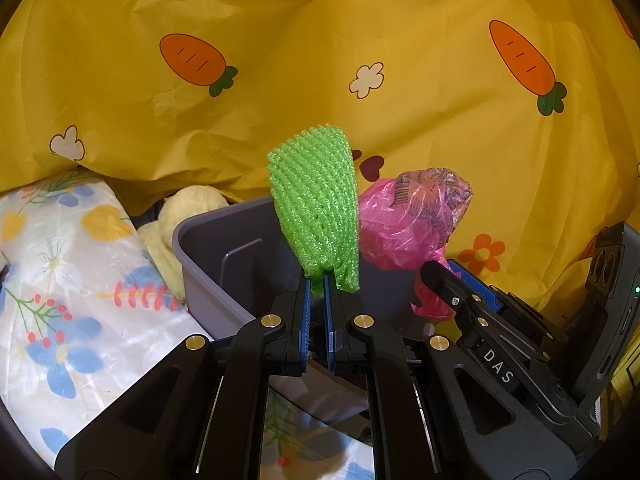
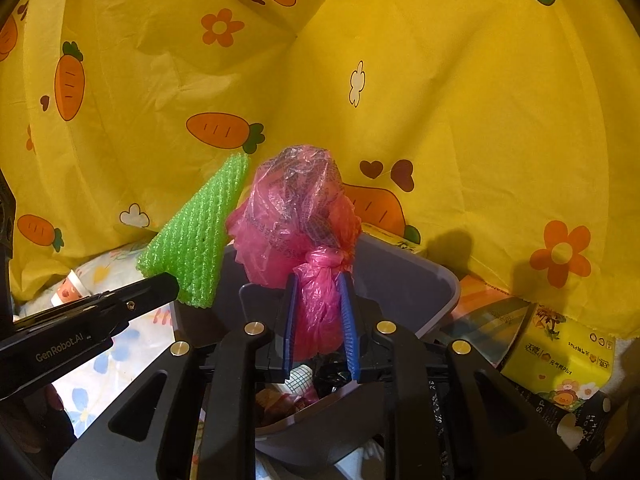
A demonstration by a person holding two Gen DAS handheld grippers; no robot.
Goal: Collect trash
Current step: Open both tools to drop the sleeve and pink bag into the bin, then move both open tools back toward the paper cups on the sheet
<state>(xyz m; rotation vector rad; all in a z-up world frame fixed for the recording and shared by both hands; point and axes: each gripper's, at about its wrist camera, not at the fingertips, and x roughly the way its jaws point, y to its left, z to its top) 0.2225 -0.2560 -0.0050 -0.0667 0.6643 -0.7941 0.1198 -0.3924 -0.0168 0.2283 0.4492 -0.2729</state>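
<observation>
Grey bin (image 1: 208, 264), open-topped, below both grippers, evidently the drop point. Pink bag (image 2: 296, 216), knotted, bulk up and away, pinched at its neck by right gripper (image 2: 318, 320), jaws part-open around it, above bin. Green foam net (image 1: 316, 208), long axis upright, lower end clamped in nearly closed left gripper (image 1: 317, 300), over bin.

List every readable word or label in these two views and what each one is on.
"DAS": on the right gripper, left wrist view.
"GenRobot.AI": on the left gripper, right wrist view.
"Plus": on the yellow tissue pack; its other characters are too small to read.
Print on the pink plastic bag: unreadable.
</observation>
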